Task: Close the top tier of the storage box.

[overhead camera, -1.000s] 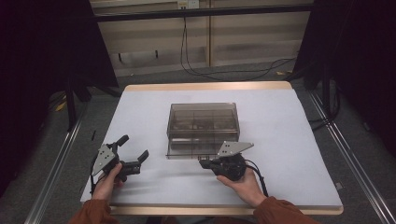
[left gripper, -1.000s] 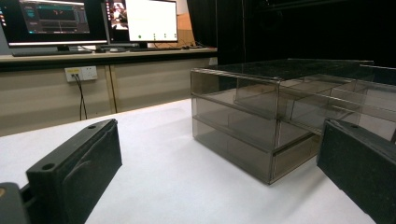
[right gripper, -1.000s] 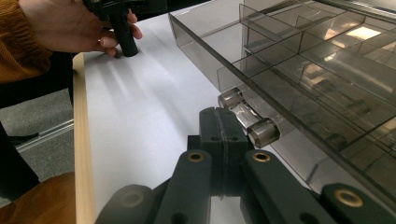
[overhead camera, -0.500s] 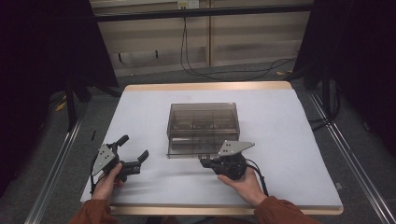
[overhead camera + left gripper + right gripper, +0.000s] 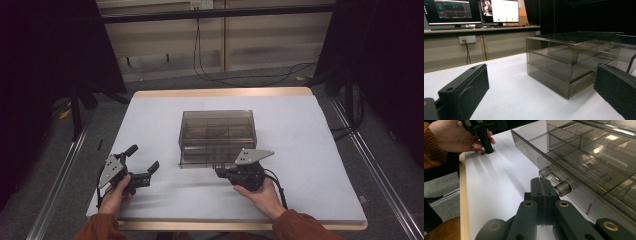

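Tongs first: from the high view, the left tongs (image 5: 150, 172) sit on the near-left part of the table (image 5: 310, 150), jaws spread, well apart from the smoky plastic drawer box (image 5: 217, 131) that stands in the middle of the sheet. The right tongs (image 5: 221, 172) lie low at the box's near edge, right by the bottom drawer (image 5: 212, 159), which juts a little way out from under the tiers above, so the pull looks barely begun, if it has begun at all. Over to the left gripper view: both black jaws stand wide with bare table between them, nothing held, and the box (image 5: 564, 65) rises ahead and to the right, untouched from this side. Now the right gripper view: the right tongs (image 5: 544, 186) are pressed together with nothing between the pads, tips just beside the clear drawer handle (image 5: 555, 182), touching or a hair off, I cannot tell which. Divided compartments (image 5: 584, 147) show through the walls, and I make out nothing in them. My read: the approach is done, but the grip on the handle and the real pull are yet to come, and the left hand (image 5: 454, 135) waits farther off.
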Action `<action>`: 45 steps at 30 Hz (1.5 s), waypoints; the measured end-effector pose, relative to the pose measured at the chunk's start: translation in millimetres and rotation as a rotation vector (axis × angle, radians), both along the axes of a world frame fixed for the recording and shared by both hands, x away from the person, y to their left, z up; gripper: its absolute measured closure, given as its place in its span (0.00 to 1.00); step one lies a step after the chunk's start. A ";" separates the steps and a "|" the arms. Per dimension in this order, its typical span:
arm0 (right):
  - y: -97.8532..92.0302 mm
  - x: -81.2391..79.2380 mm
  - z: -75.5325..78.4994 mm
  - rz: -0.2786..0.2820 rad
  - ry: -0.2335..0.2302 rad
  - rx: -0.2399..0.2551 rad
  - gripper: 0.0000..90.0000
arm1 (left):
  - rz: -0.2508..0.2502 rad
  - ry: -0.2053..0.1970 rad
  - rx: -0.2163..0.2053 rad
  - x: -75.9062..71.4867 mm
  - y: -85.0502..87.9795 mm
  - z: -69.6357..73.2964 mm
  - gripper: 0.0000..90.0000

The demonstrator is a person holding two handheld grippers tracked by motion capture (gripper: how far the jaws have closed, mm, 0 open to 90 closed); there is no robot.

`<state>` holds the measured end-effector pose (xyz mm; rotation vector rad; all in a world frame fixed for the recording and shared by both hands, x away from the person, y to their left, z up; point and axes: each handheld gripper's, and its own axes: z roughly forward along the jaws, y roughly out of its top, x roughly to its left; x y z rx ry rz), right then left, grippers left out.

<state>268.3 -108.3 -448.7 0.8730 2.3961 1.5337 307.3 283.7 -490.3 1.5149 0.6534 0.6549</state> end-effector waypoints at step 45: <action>-4.5 6.9 -2.1 -0.057 -0.021 -0.010 1.00 | 0.004 0.005 -0.008 -0.3 -0.4 -0.2 0.00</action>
